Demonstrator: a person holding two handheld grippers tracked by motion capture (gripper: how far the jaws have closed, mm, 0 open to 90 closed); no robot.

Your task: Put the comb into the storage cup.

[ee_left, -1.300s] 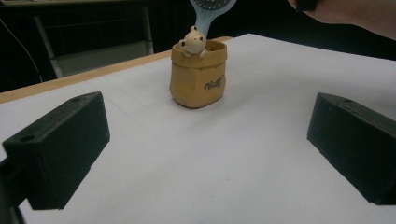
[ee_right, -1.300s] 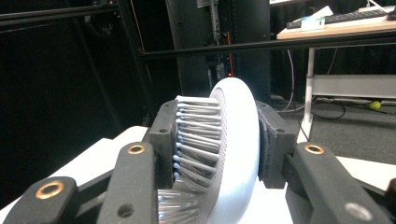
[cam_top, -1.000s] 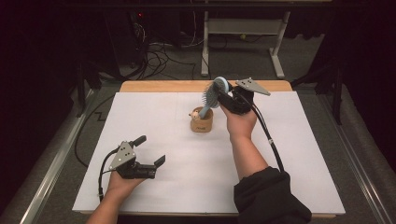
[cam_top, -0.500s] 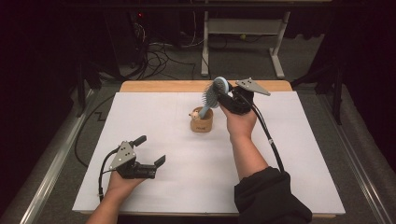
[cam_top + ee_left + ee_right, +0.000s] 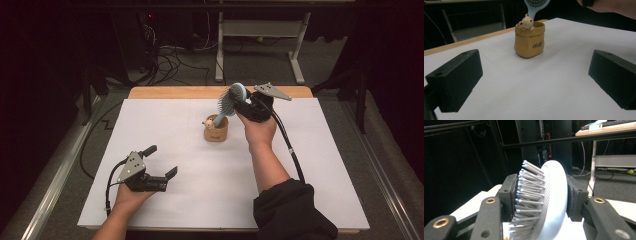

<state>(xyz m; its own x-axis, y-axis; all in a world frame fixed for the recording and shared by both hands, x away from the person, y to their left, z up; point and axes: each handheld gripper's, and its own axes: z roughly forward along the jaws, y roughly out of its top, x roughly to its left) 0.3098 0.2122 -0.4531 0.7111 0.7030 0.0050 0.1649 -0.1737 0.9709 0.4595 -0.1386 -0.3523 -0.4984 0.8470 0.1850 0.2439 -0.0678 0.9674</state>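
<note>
White table cover (image 5: 150,125) under dark surroundings, hairbrush (image 5: 229,97) standing handle-down in tan bear pot (image 5: 216,129) near the far middle. Right gripper (image 5: 239,102) around the brush head, jaws just now easing apart, bristles brushing one pad and the back near the other: looks like release after placing. Left gripper (image 5: 162,161) open and empty near the front edge, well apart, bare cover all around.

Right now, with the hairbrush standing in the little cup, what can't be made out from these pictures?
- Hairbrush handle end: hidden inside the cup in the high view.
- Brush head top: cut off by the upper edge in the left gripper view.
- Cup lettering: too small to read.
- Right gripper pads: whether they press the head is unclear behind bristles; jaws have just been opening.
</note>
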